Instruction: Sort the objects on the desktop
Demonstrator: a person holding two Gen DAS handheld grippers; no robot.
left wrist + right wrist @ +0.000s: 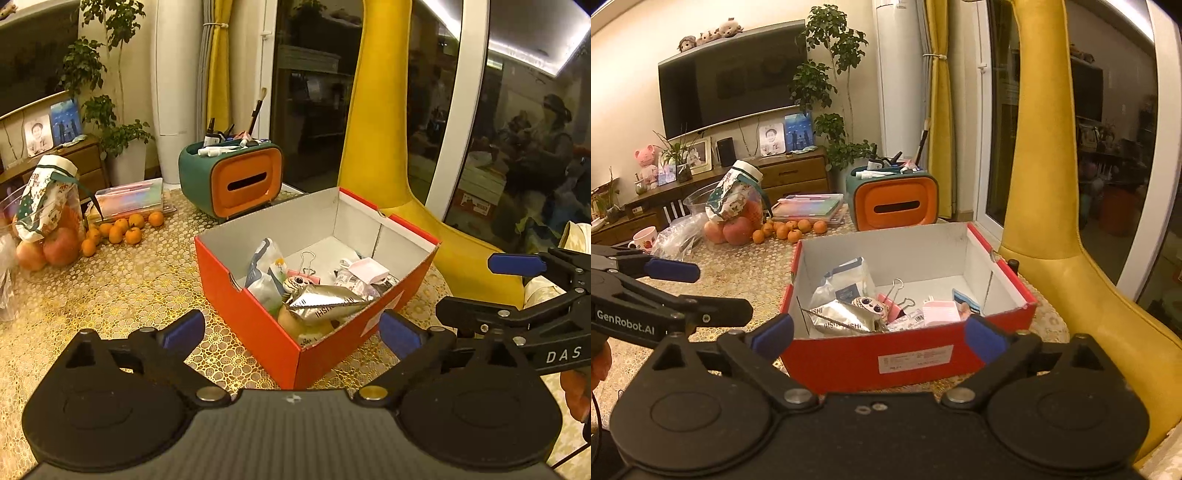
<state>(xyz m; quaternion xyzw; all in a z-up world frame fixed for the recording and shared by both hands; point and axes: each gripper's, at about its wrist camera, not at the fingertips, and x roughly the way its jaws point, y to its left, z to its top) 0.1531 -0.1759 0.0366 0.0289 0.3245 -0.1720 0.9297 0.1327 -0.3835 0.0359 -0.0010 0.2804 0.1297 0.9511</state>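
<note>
A red cardboard box (251, 325) (849, 358) with a white inside stands open on the gold-patterned tablecloth. In it lie a silver foil pouch (325, 304) (842, 319), a pink binder clip (308, 271) (897, 299), a small doll head (295, 283) (870, 304), a pink-and-white packet (369, 271) (940, 312) and a plastic bag (264, 273) (846, 277). My left gripper (291, 330) (709, 290) stands open before the box's near corner, with nothing between its fingers. My right gripper (880, 336) (487, 288) is open too, facing the box's labelled front wall, empty.
Behind the box is a green-and-orange organiser (240, 184) (892, 201) with pens and tubes on top. Tangerines (125, 229) (790, 229), apples (59, 245), a gift bag and a flat pencil case (129, 195) lie at the left. A yellow chair (388, 147) (1045, 184) stands at the right.
</note>
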